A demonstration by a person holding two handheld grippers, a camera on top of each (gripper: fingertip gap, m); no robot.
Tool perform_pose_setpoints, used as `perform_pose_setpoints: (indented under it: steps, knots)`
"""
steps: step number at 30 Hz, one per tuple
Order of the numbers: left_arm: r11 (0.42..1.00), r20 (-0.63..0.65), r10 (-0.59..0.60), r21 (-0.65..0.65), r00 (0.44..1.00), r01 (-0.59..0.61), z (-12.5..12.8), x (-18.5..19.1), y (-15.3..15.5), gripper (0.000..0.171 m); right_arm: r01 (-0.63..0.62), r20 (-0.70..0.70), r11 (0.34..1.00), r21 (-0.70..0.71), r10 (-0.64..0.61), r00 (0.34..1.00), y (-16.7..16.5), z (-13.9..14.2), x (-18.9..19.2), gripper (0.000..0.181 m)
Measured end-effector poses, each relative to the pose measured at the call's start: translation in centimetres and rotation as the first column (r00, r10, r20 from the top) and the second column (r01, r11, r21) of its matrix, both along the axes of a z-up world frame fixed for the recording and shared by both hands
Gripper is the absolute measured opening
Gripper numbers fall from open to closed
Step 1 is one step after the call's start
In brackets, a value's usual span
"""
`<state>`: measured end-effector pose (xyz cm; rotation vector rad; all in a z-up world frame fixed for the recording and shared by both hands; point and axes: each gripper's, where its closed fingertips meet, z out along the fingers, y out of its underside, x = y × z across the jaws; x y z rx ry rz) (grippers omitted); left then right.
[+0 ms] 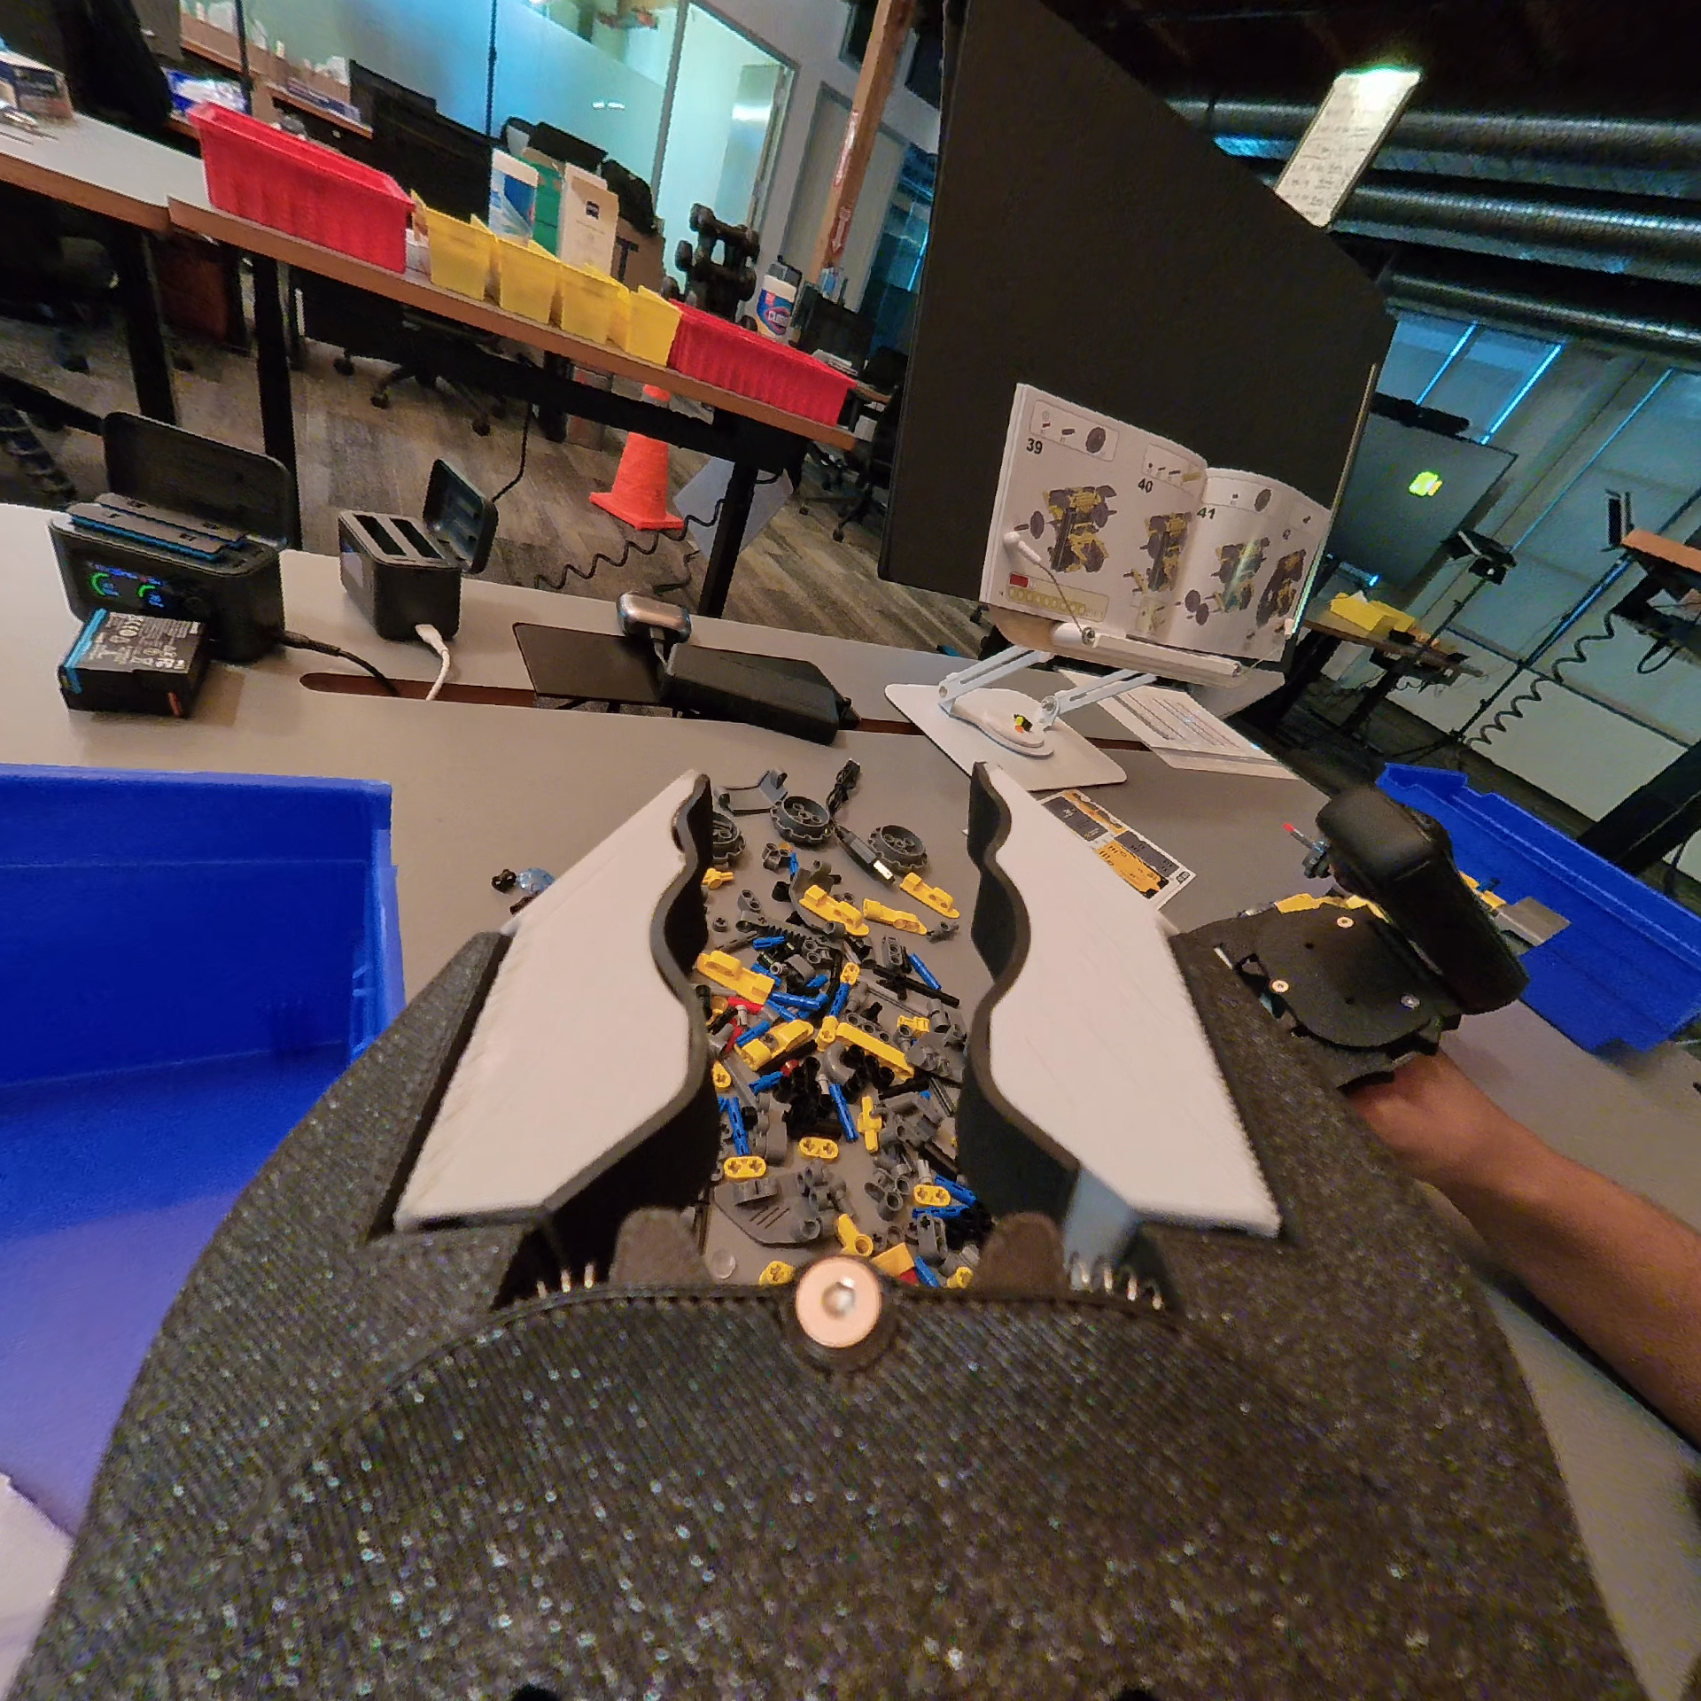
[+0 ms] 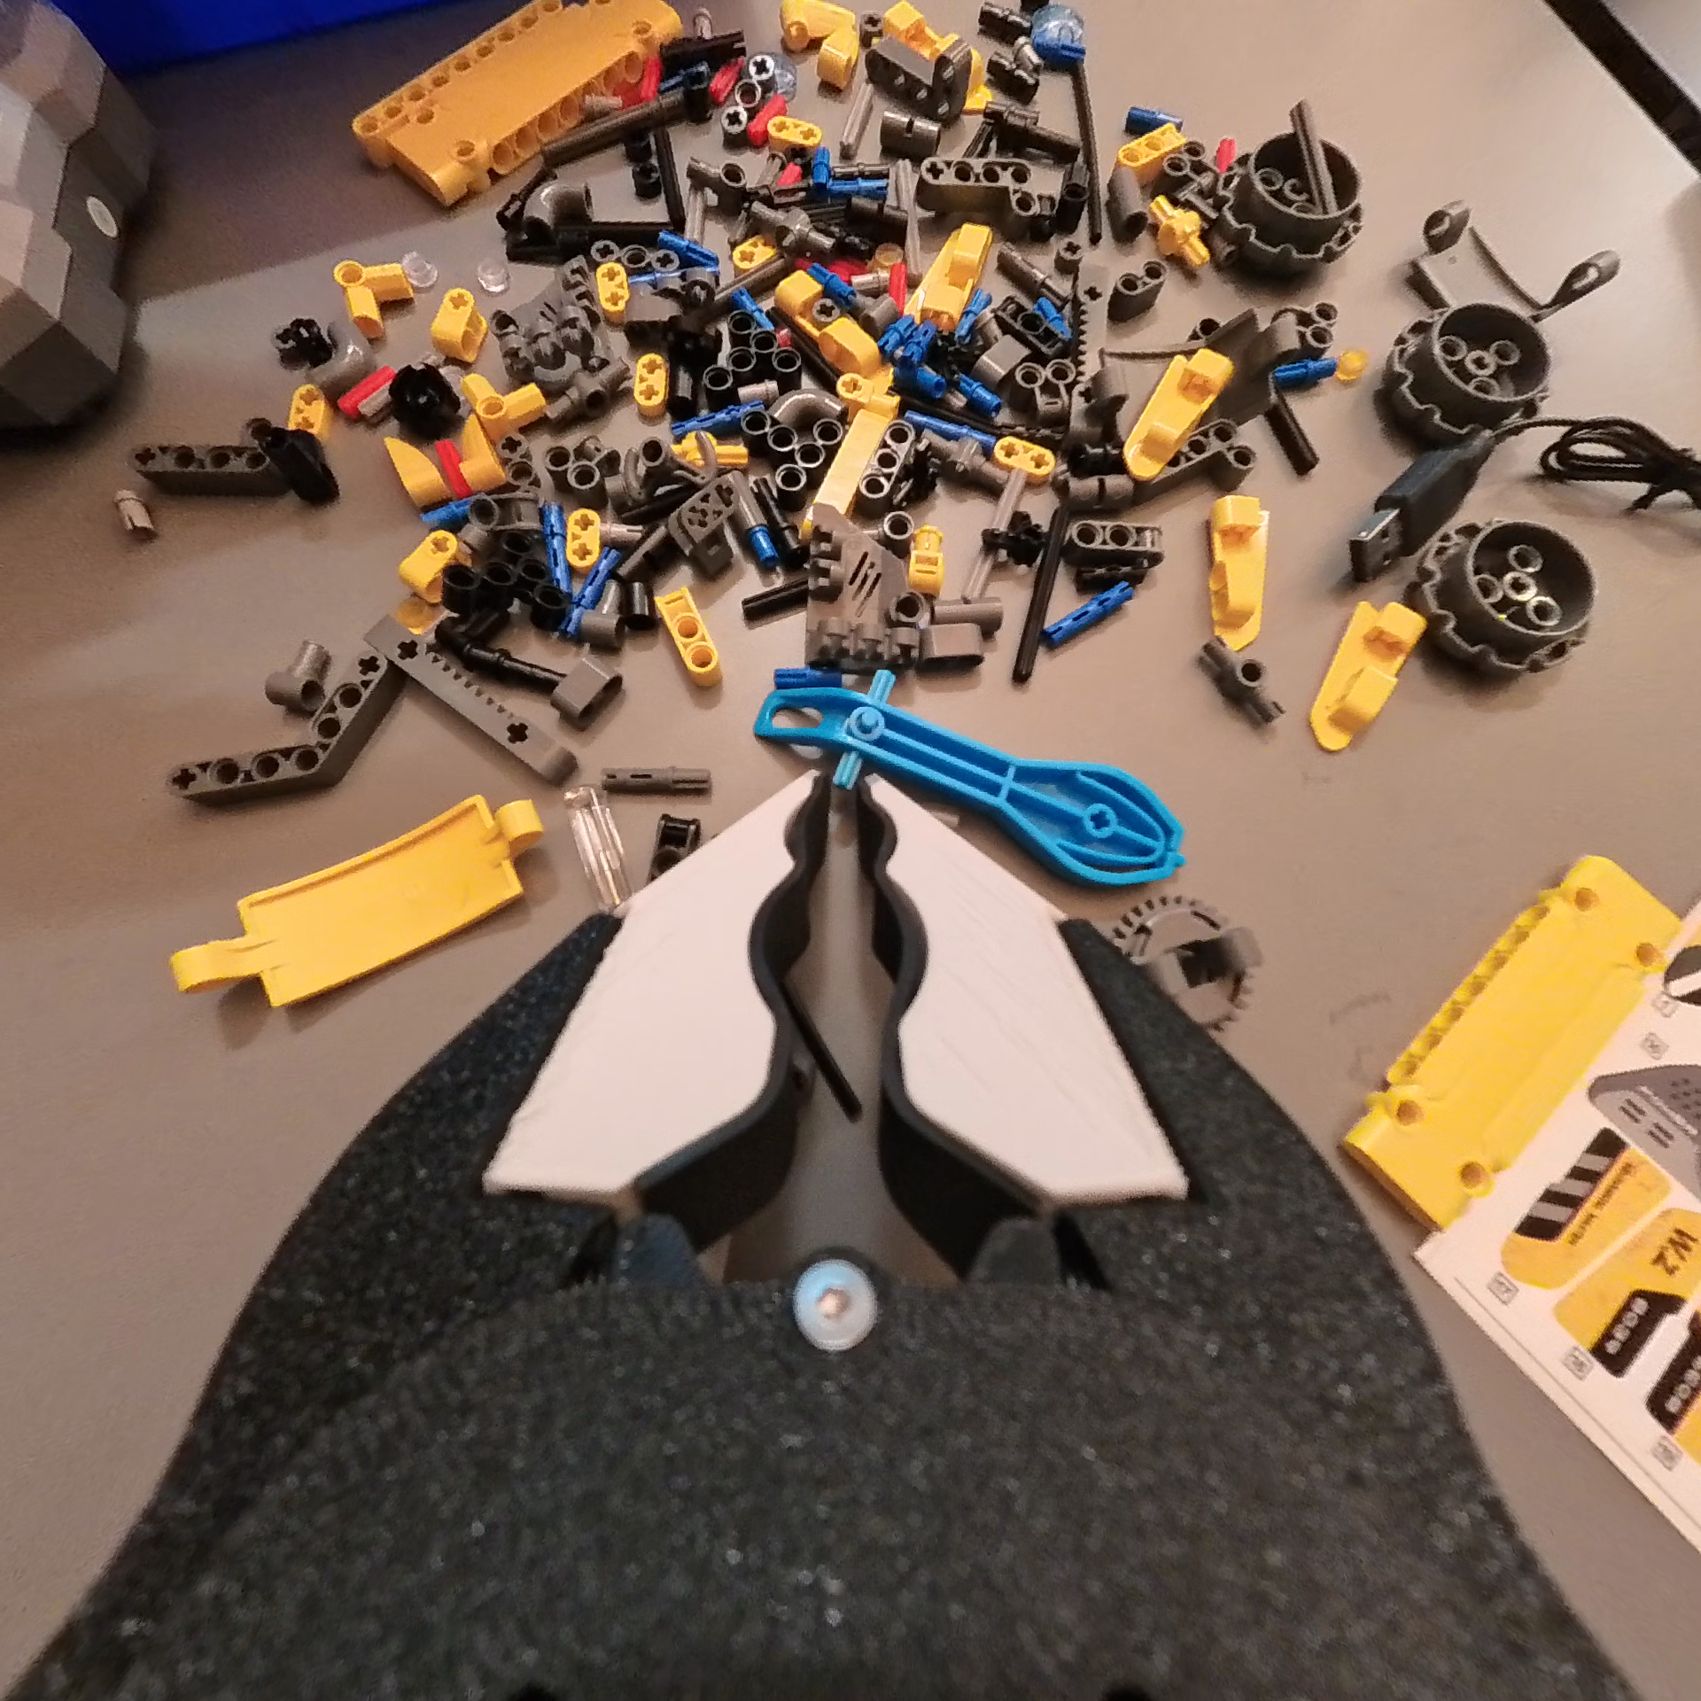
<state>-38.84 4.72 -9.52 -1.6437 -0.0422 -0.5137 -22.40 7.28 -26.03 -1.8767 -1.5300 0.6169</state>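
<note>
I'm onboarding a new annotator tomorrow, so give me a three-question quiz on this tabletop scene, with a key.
1. True or false: the left hand-held gripper has its jaws spread wide above the pile of small building parts.
2. Multiple choice: the bright blue tool lies
A. in a blue bin
B. on the table just beyond the right hand-held gripper fingertips
C. on the booklet stand
3. Fill in: the open instruction booklet rests on a white ____ at the far side of the table.

Key:
1. True
2. B
3. stand
</note>
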Motion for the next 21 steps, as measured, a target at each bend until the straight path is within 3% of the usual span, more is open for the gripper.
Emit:
perform_pose_setpoints:
  steps: [21]
  knots:
    - [1.000,0.037,-0.022,0.023,0.999,0.021,0.51,0.09,-0.29,0.055,-0.009,0.001,1.000,0.003,0.009,1.000,-0.23,-0.08,-0.16,0.005]
